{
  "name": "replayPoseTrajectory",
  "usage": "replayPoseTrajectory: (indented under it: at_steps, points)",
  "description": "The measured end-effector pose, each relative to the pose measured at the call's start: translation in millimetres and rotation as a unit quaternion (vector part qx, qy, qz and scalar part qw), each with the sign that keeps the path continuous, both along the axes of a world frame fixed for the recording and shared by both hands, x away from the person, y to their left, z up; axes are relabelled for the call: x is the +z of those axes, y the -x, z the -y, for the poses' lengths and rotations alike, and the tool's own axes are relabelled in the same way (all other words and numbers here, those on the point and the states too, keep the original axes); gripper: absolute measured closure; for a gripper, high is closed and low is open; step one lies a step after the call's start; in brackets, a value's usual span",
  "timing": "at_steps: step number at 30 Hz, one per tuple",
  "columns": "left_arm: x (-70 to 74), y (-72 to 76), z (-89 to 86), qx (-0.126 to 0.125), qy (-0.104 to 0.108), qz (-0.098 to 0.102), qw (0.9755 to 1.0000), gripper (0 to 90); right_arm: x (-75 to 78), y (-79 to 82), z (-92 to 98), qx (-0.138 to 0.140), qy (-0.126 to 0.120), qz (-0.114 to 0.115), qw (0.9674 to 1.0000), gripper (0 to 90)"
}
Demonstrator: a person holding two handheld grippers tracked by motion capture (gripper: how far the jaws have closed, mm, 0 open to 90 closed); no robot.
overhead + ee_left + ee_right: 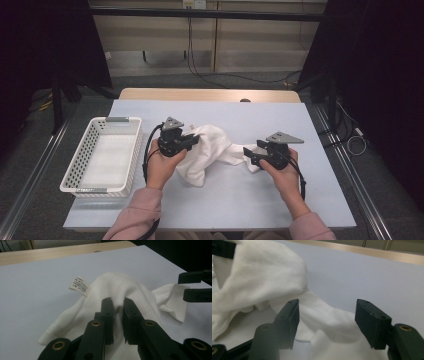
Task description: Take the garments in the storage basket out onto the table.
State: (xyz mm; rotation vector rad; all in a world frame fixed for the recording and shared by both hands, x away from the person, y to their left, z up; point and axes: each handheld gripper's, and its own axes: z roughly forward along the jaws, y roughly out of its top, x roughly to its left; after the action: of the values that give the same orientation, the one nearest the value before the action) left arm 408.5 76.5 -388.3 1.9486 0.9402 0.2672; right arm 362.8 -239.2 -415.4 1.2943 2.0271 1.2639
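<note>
Left gripper [192,141], centre-left of the high view, is clenched on a fold of the white garment [210,150]; in its own view the jaws pinch a ridge of cloth w/ barely a gap. Right gripper [250,154], right of centre, stands released: jaws apart, a tail of the fabric lying between them but the pads not pressing on it. The garment sits bunched mid-table on the pale blue table cover [310,195], apart from the white perforated basket [80,172] at the left. A care label [79,286] sticks out at its upper left in the left gripper view. Judging by the drape: light, soft, floppy, not fragile; it'll sag and slip unless a thick fold is pinched. Best hold prob. a hem or seam edge, e.g. the tail by the right jaws.
</note>
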Motion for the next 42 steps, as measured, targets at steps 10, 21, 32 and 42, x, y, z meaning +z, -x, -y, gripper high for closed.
replayPoseTrajectory:
  at_steps: [10, 21, 32, 42]
  points:
    - [-7.1, 8.4, 17.1, -0.018, 0.012, -0.015, 0.9997, 80.4, 6.8, -10.7, -36.0, 0.021, 0.002, 0.0, 0.9998, 35.2]
    - [-17.0, 13.9, 27.4, -0.047, 0.004, -0.027, 0.9985, 79.8, 6.9, -17.4, -53.0, 0.033, 0.011, 0.006, 0.9994, 35.9]
    - [-26.5, 18.9, 41.1, -0.079, -0.018, -0.037, 0.996, 76.1, 3.9, -29.8, -66.8, 0.04, 0.017, -0.026, 0.9987, 50.6]
    - [-1.4, 12.4, 14.0, -0.023, 0.018, -0.01, 0.9995, 38.0, -11.1, -21.0, -46.8, 0.086, 0.03, -0.067, 0.9936, 89.0]
